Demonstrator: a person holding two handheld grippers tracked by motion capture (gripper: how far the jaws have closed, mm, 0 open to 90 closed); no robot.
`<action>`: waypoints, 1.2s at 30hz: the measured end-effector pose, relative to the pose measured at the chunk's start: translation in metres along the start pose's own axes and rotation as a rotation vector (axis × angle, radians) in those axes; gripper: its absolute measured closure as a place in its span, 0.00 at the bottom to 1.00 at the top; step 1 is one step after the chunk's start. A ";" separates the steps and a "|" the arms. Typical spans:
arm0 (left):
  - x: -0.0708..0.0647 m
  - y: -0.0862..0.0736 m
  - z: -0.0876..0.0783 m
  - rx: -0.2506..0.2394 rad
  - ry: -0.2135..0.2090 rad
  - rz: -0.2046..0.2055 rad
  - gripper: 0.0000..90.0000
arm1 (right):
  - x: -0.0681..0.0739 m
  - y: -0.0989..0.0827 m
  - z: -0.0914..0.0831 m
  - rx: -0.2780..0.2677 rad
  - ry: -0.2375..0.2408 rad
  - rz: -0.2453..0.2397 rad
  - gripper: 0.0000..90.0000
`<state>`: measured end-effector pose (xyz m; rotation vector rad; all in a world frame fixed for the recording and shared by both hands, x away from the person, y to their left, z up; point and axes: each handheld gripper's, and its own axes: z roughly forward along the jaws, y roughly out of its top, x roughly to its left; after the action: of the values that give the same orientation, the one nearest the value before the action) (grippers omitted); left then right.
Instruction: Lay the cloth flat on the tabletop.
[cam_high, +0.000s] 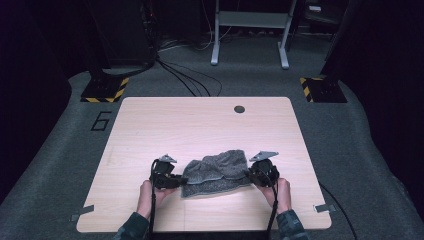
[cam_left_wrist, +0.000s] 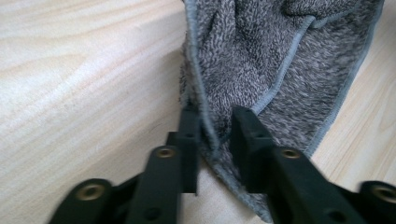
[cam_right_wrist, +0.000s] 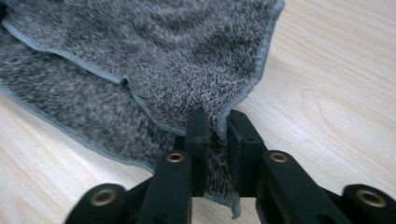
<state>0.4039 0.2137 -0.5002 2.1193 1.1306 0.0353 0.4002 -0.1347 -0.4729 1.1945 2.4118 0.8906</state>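
Towel (cam_high: 218, 172) of grey terry, rumpled and partly folded over itself, lies on the pale wooden table (cam_high: 165, 125) between two hand-held tools, each claw clamped on one of its ends. In the left gripper view the left claw (cam_left_wrist: 216, 126) pinches a bunched ridge of cloth with its hemmed edge caught between the black jaws; in the right gripper view the right claw (cam_right_wrist: 215, 128) bites a narrow corner, a little tab of hem hanging out below the jaws. That thin bite looks the weaker of the two: should the hands lift or pull apart sharply, the corner could slide free and the cloth drop in a heap. The left hold takes in more than one layer, so a pull from there may drag a fold along instead of spreading the fabric flat. Uneven tension between the two sides would likely skew any fold. Nothing else rests on the table near either claw; beyond the towel, well away from both, a small dark round hole (cam_high: 239, 109) sits close to the far edge, and strips of tape (cam_high: 325, 208) mark the near corners. Past the table, cables (cam_high: 192, 80) trail over grey carpet, with a metal frame (cam_high: 250, 30) and yellow-black striped bases (cam_high: 106, 90) farther off. None of these stands in the way of the work.
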 end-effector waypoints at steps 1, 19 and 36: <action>0.001 0.001 -0.002 -0.001 -0.005 0.013 0.89 | 0.001 0.001 -0.001 -0.005 0.001 0.005 0.91; 0.010 0.020 -0.025 -0.094 -0.008 -0.001 0.97 | -0.003 0.021 -0.009 -0.036 0.046 0.039 0.81; 0.023 0.004 -0.021 -0.090 0.001 -0.050 0.97 | 0.024 -0.003 0.017 0.003 0.018 -0.008 0.65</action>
<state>0.4139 0.2411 -0.4892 2.0116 1.1610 0.0630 0.3922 -0.1104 -0.4874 1.1823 2.4314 0.8995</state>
